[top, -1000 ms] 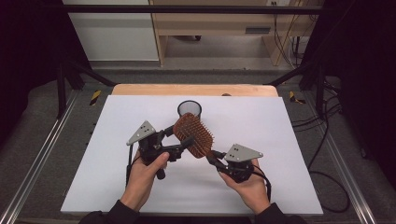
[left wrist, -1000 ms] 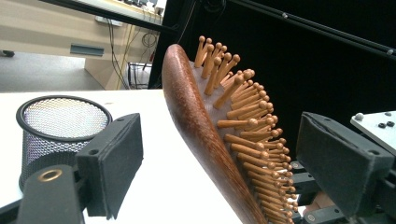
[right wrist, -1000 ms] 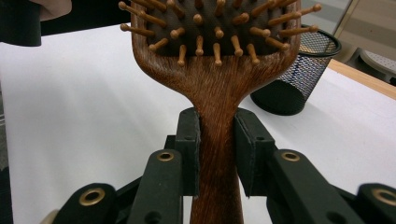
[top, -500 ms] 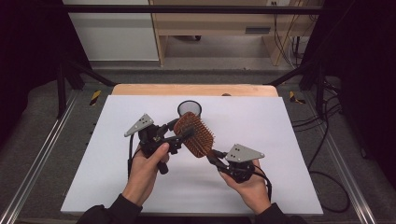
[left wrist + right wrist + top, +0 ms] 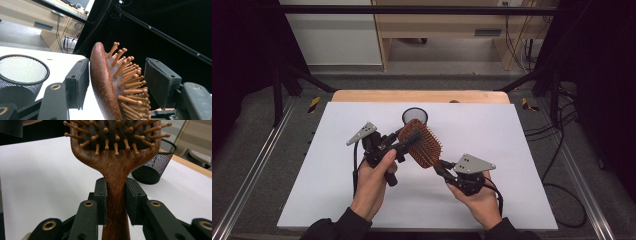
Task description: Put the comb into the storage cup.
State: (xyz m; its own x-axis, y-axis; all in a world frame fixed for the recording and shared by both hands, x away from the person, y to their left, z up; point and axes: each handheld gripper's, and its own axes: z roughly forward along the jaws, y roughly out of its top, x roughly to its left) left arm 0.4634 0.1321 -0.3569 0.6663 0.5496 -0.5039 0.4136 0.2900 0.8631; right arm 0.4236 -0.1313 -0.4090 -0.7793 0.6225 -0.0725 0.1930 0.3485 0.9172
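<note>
High view, left to right. The left gripper, held in the person's left hand, reached toward the head of a wooden paddle hairbrush raised above the white surface. In the left gripper view the brush head stood edge-on between the two pads; the jaws had just been closing but remained partly open, with a narrow gap on the smooth back and a wider gap over the peg bristles, so no pad pressed on the brush. Just behind the brush head, a black mesh cup stood upright on the surface near its far edge. The brush slanted down to the right, where the right gripper, held in the person's right hand, was clamped on the handle. In the right gripper view both pads pressed against the sides of the wooden handle just below the head, bristles facing the camera, with the mesh cup beyond at right.
</note>
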